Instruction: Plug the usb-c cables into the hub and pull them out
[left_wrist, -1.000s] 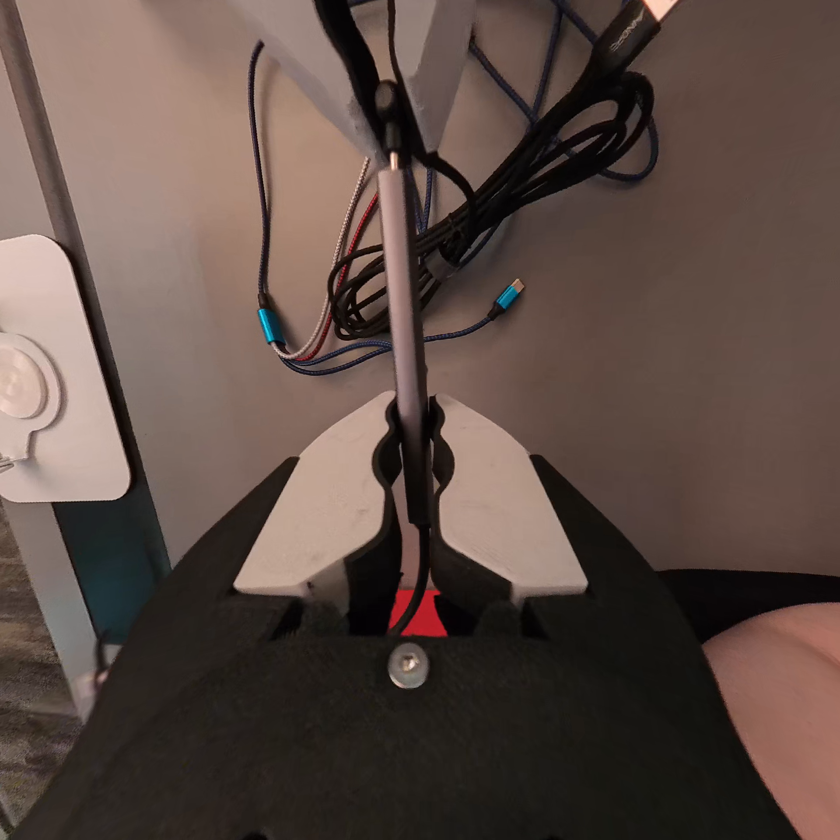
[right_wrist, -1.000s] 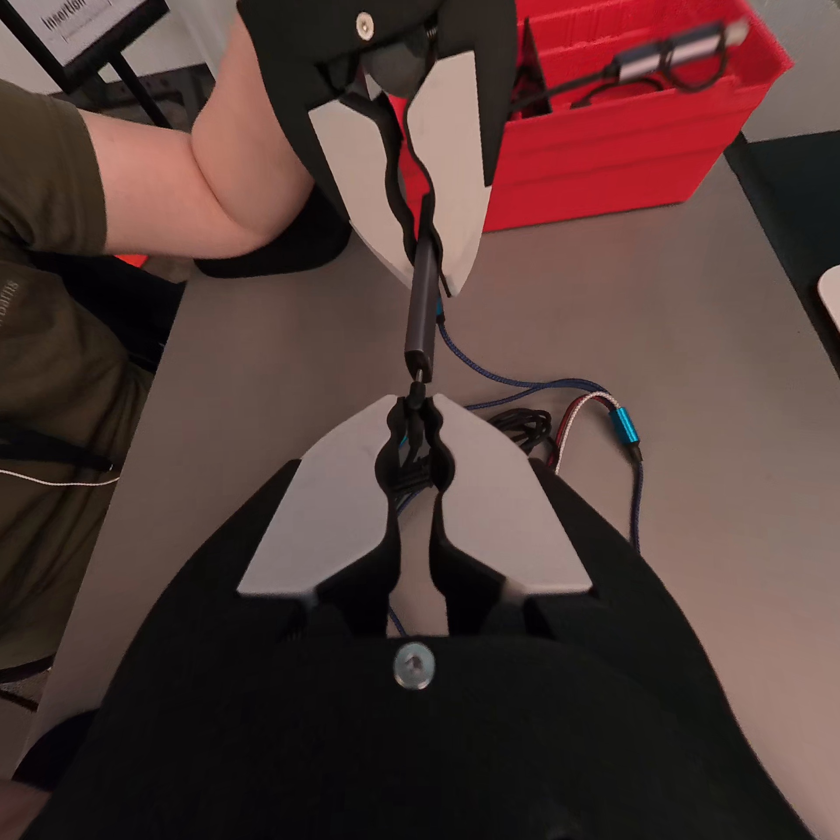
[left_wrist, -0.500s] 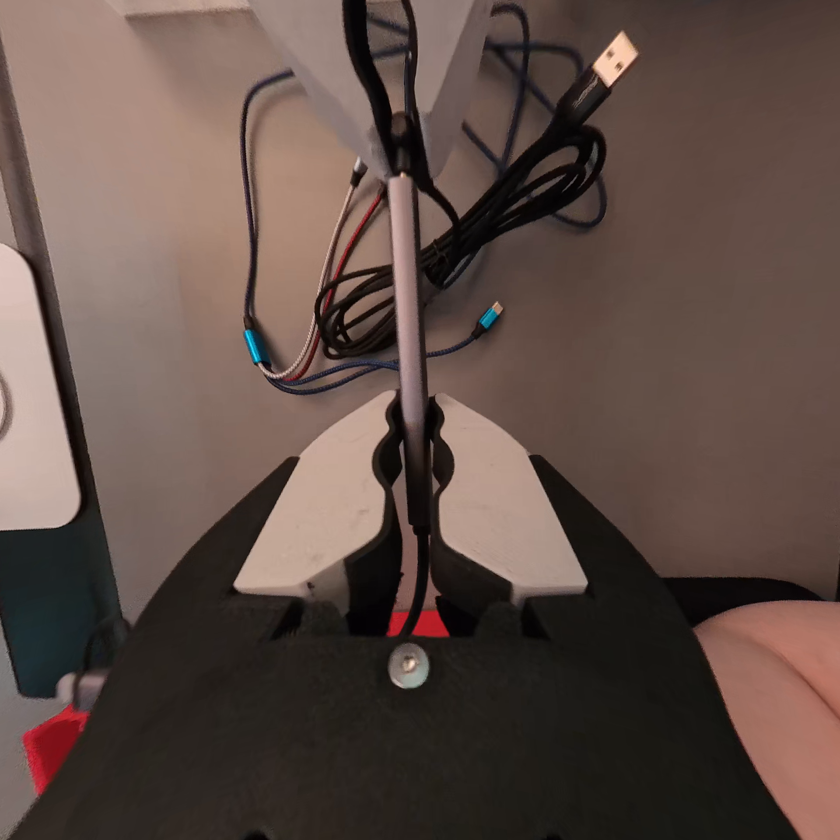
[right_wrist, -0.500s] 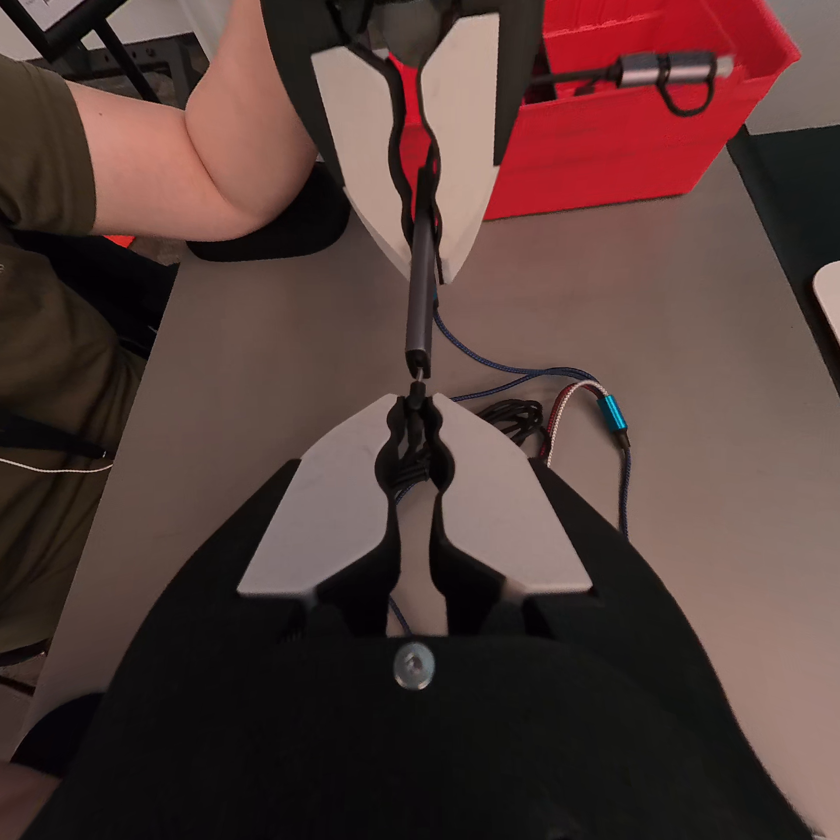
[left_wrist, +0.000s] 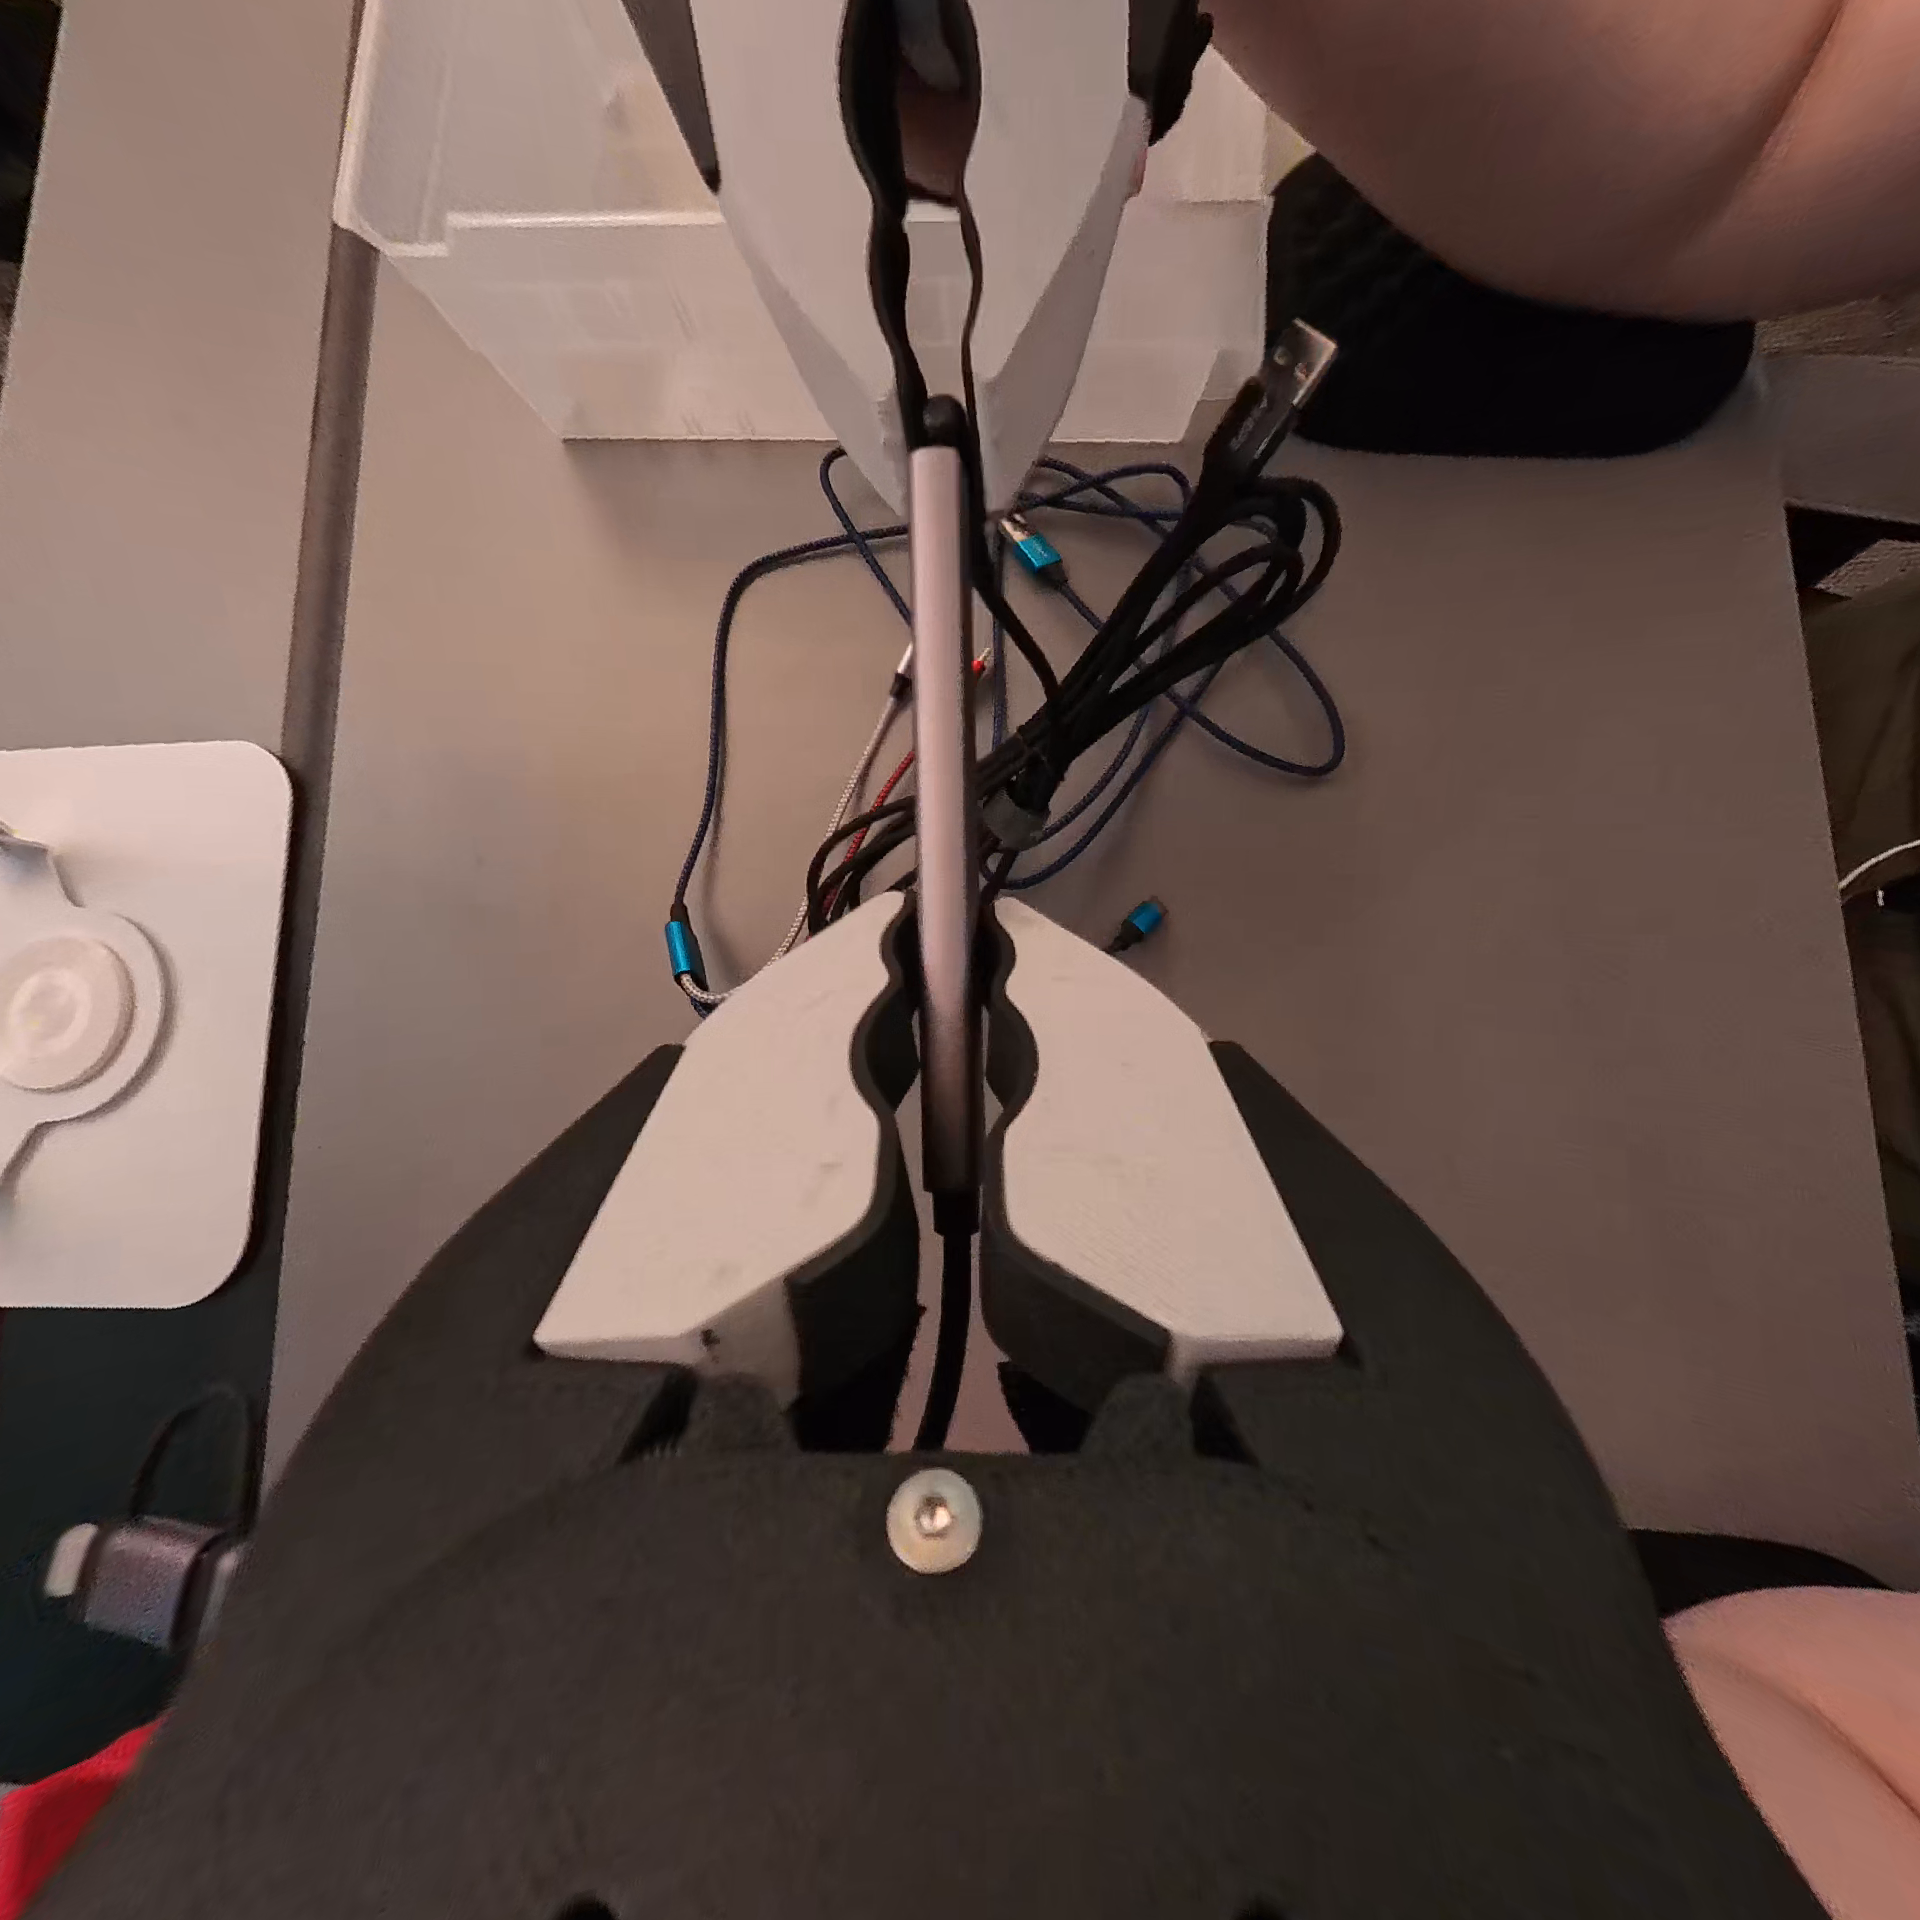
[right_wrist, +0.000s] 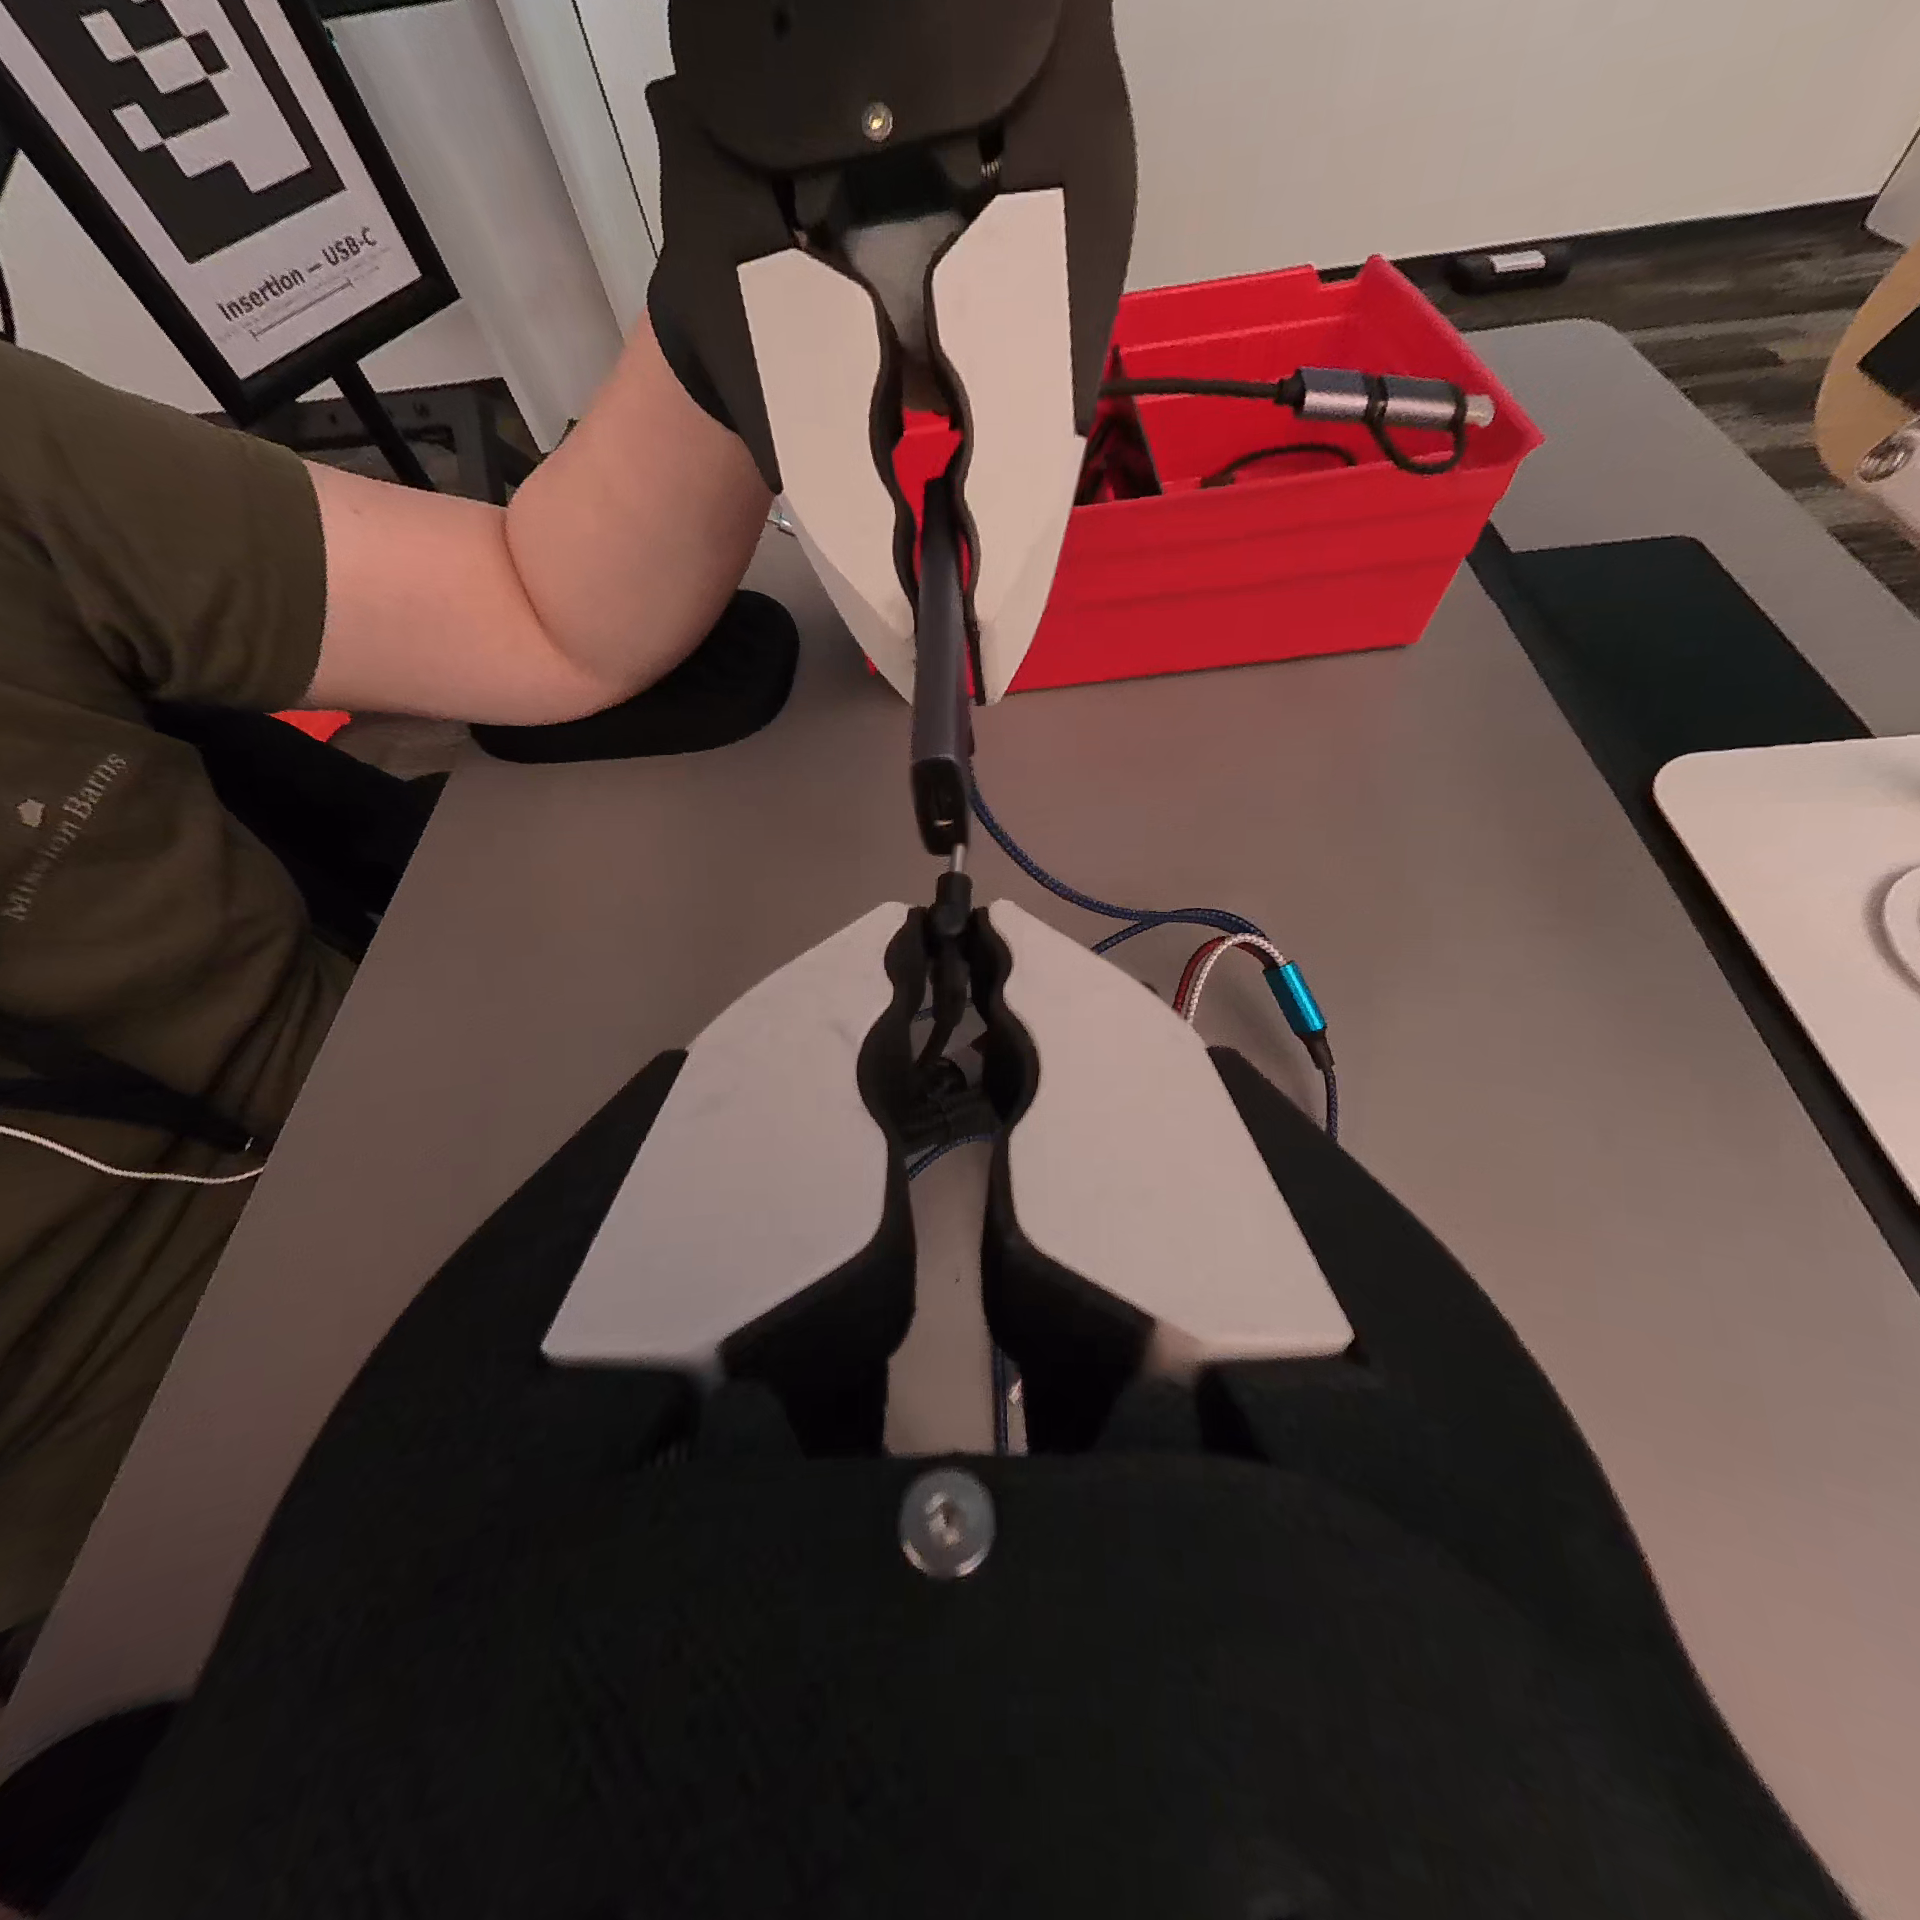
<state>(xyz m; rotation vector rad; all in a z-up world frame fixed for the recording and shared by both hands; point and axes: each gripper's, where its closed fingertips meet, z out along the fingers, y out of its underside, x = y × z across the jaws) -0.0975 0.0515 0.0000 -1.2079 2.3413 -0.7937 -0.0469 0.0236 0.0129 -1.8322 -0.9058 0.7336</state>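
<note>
Left gripper (left_wrist: 943, 925) clenched on hub (left_wrist: 943, 727) above worktop (left_wrist: 1507, 935), right gripper (right_wrist: 948, 914) clenched on plug (right_wrist: 951, 894) at hub's port; risks jamming if tilted.

Grey hub (left_wrist: 943, 748), black cable (left_wrist: 1174, 634), blue braided cable (right_wrist: 1049, 883), red bin (right_wrist: 1278, 561), grey tbl (right_wrist: 1299, 790).

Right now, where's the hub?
The hub is held in the air between the two grippers, clamped in the left gripper, its far end meeting the plug in the right gripper above the loose cables.
</note>
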